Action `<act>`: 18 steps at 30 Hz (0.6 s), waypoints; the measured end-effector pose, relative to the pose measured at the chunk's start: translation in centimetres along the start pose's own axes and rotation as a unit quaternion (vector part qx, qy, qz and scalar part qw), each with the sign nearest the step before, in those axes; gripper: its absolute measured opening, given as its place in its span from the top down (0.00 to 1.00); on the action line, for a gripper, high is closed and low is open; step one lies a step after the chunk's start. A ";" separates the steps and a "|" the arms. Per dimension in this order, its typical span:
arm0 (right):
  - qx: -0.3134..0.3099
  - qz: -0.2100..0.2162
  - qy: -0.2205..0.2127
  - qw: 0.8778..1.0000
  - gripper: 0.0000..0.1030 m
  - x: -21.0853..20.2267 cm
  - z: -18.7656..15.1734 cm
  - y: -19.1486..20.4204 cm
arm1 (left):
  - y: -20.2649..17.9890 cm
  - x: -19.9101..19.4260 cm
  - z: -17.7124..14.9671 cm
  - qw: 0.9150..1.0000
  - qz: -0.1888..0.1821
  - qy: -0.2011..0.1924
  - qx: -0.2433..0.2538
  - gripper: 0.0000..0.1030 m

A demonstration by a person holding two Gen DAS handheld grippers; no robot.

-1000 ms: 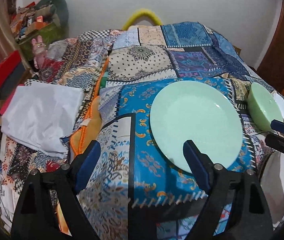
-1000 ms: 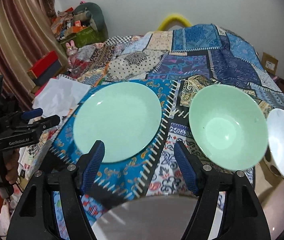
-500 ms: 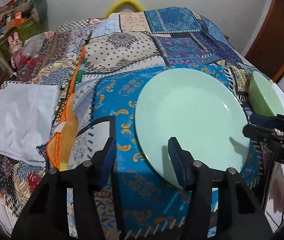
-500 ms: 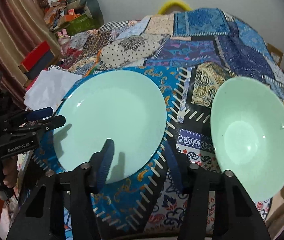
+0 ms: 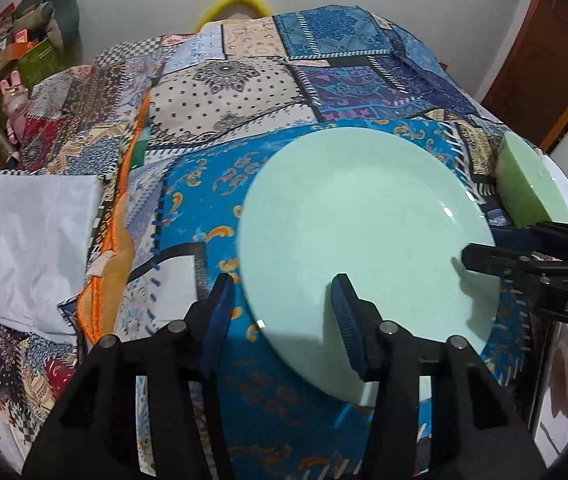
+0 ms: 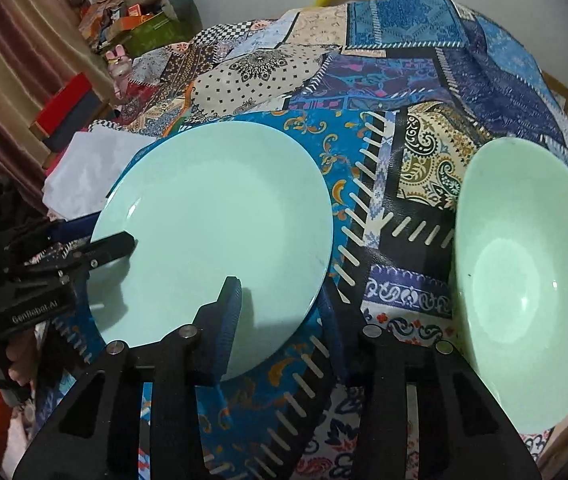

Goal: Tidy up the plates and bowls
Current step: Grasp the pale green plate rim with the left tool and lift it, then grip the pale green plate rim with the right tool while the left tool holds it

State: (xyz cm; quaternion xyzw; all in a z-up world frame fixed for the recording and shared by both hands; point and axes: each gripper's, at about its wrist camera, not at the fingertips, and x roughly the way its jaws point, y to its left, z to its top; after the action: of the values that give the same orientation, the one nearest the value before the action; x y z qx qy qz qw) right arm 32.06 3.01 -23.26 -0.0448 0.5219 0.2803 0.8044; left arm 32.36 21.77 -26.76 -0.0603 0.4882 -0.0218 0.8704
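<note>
Mint-green plate (image 5: 359,220) straddled at opposite rims by closing left gripper (image 5: 284,320) and right gripper (image 6: 280,320), "GenRobot.AI" on left gripper body.

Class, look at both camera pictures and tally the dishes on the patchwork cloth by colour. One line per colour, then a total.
Mint green: 2, a plate and a bowl
White: 1, a dish partly hidden behind the bowl
Total: 3
</note>
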 end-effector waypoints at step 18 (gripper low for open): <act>-0.020 -0.007 -0.023 1.000 0.68 -1.6 -1.5 0.7 | -1.3 -3.0 -2.2 1.000 0.013 -0.025 0.001 0.60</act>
State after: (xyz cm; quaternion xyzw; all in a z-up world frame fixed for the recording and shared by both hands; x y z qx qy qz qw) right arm 30.03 2.41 -22.43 -0.0581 0.4976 0.2856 0.8170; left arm 28.99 20.57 -25.20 -0.0538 0.4667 -0.0095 0.8828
